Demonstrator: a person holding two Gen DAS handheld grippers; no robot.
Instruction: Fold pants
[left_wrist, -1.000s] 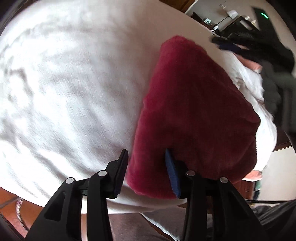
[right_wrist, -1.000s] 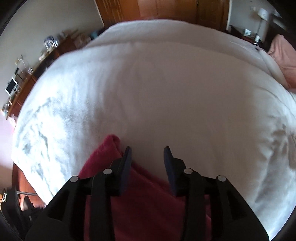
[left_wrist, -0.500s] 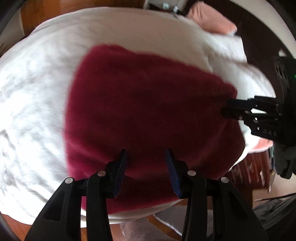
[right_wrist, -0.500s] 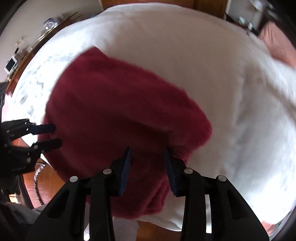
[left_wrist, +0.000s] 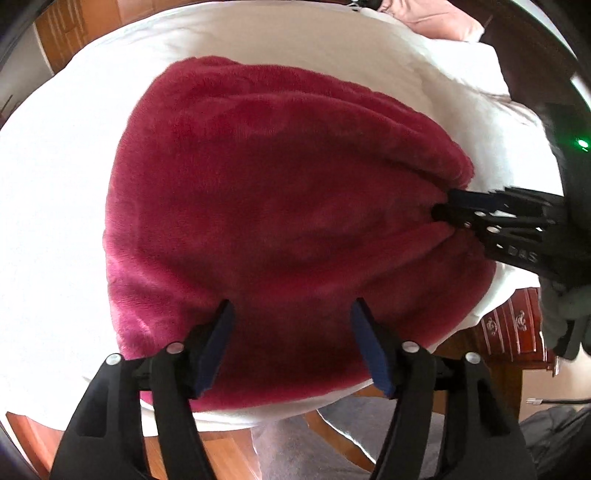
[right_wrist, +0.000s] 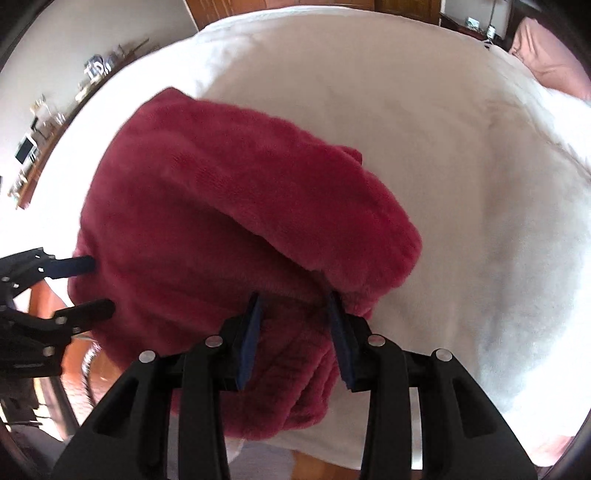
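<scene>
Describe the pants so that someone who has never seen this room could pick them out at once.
Find the bed with the white cover that fills most of both views. At its near edge lies a folded bundle of plush fabric, the pants. They are the only deep red thing on the cover; the pink pillow sits far off at the head.

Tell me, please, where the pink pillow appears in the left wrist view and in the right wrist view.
Left wrist view: the pink pillow lies at the top edge, right of centre, beyond the white bedcover.
Right wrist view: the pillow sits in the upper right corner.
Shared landmark: the red pants on the bedcover.
</scene>
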